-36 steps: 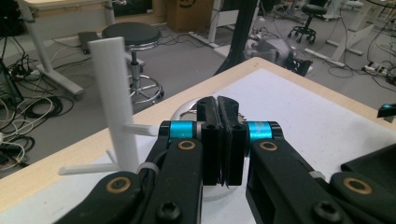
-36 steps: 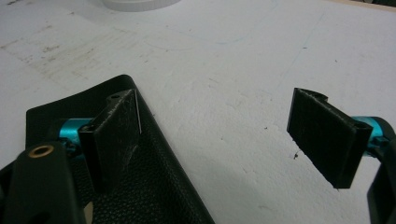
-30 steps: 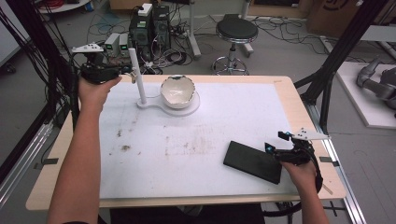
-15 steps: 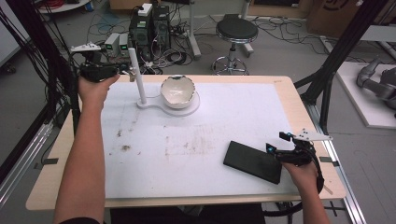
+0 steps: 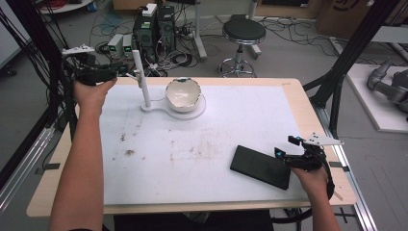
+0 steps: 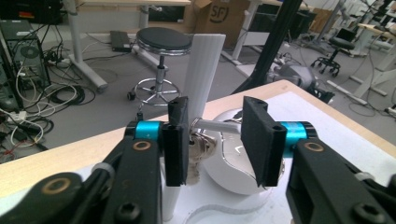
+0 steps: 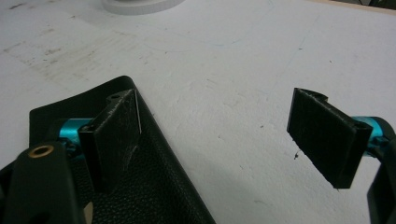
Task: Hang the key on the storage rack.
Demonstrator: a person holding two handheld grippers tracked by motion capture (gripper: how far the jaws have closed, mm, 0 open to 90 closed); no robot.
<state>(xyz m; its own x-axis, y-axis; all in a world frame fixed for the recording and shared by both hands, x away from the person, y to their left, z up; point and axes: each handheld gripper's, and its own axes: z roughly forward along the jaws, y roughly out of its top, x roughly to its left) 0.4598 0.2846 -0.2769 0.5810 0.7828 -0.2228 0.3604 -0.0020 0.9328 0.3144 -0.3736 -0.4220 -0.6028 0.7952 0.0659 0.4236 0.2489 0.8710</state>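
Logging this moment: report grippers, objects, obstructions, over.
Left gripper open, jaws near the white post by the bowl. Right gripper open, one jaw over the black pad. Nothing held, nothing obstructing.

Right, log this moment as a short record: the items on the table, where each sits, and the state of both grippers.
surface: white mat on a wooden table
stand: white plastic stand with upright post, far left of the mat
bowl: white rounded bowl on the stand's round base
pouch: flat black textured rectangular pouch, near right
left hand-held gripper: open, jaws aimed at the post and bowl, holding nothing
right hand-held gripper: open, one jaw over the pouch edge, not closed on it
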